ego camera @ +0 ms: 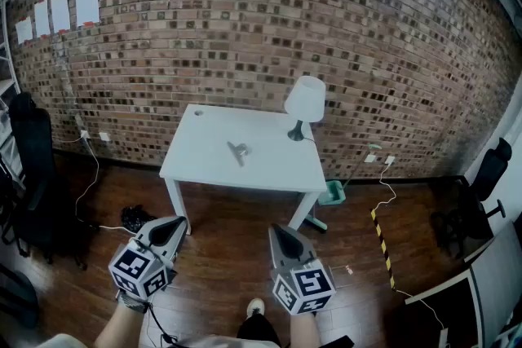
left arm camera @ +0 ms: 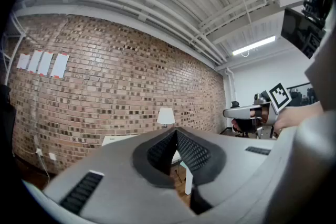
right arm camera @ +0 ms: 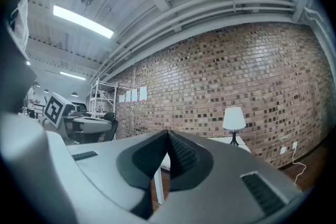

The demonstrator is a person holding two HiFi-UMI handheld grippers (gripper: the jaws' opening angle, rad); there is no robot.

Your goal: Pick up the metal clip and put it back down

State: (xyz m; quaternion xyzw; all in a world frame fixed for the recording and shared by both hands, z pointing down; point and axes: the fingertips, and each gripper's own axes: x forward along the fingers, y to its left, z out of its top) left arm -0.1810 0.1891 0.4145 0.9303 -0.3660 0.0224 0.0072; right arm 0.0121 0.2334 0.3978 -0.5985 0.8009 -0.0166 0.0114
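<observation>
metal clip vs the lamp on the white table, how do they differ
The metal clip lies flat and low near the middle of the white table; the lamp stands upright at its far right corner. The metal clip is small and grey; the lamp is far larger, with a white shade on a dark stem. Both rest on the white table, with nothing touching them.

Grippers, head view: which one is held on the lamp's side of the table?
The right gripper: the white lamp stands at the far right corner of the table, whereas the left gripper is before its left leg.
</observation>
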